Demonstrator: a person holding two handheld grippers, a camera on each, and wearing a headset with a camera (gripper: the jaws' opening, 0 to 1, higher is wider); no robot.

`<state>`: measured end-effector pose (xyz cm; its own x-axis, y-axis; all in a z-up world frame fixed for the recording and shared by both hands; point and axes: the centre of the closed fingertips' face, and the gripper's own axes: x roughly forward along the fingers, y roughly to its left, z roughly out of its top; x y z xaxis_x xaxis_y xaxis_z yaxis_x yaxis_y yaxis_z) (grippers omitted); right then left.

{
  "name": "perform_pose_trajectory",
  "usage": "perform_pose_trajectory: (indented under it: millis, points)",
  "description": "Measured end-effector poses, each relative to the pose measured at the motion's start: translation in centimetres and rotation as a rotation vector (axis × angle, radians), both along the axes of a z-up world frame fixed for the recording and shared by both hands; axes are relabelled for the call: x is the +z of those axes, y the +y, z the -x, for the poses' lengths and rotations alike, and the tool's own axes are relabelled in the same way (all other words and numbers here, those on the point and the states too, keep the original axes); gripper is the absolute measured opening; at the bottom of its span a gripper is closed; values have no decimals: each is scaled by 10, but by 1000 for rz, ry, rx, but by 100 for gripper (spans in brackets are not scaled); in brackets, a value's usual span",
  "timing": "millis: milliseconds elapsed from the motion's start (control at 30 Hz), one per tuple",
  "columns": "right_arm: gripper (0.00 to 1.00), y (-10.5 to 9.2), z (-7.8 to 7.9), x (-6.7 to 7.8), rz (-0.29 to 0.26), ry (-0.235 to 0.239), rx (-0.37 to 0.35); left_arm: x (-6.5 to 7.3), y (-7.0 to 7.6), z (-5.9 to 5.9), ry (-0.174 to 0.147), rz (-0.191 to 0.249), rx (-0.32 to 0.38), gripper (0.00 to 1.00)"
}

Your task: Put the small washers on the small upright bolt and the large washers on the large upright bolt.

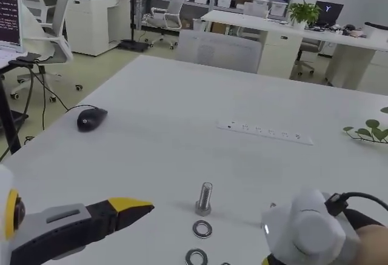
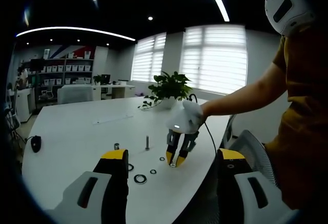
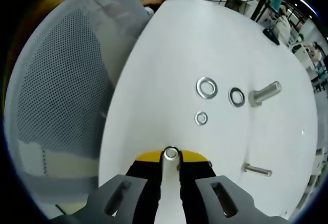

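Nearest, the right gripper (image 3: 170,158) points down over the table (image 3: 169,39) close to its edge, beside a mesh chair (image 3: 56,96). Its jaws are drawn in tight, pinching a held washer (image 3: 170,154) between the yellow tips. Just beyond the tips, 3 more washers lie flat on the table: a small washer (image 3: 201,118) first, then a big washer (image 3: 206,87) with a middle washer (image 3: 236,96) next to it. The middle washer lies just beside the foot of the large bolt (image 3: 265,93), which stands upright. The small bolt (image 3: 257,170) also stands upright, off to one side and apart from the washers. The left gripper (image 1: 136,207) is at the near left of the head view, its yellow tip aimed toward the large bolt and well short of it. In its own view the jaws are spread wide. Farther back on the table are a black mouse (image 1: 92,119) at the left, a white power strip (image 1: 265,133) past the middle, and plant (image 1: 370,130) leaves at the right edge.
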<state>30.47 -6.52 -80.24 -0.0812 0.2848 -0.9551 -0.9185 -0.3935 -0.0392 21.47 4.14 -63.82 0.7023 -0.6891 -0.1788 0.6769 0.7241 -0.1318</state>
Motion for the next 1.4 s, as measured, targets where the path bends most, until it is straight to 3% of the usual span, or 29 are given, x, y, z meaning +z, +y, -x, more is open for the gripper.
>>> perform_pose_trajectory:
  millis: [200, 533, 767, 933, 1400]
  points:
    - [12, -4, -24, 25, -25, -39, -28, 1, -2, 0, -4, 0, -4, 70]
    - [12, -8, -83, 64, -28, -133, -82, 1, -3, 1, -2, -4, -6, 70]
    - [12, -1, -118, 79, -11, -177, -98, 1, -3, 0, 2, -4, -8, 70]
    - [12, 3, -130, 73, 18, -175, -99, 0, -2, -1, 8, -5, -5, 70]
    - [12, 13, -129, 51, 54, -129, -86, -2, 0, -4, 20, 0, 3, 69]
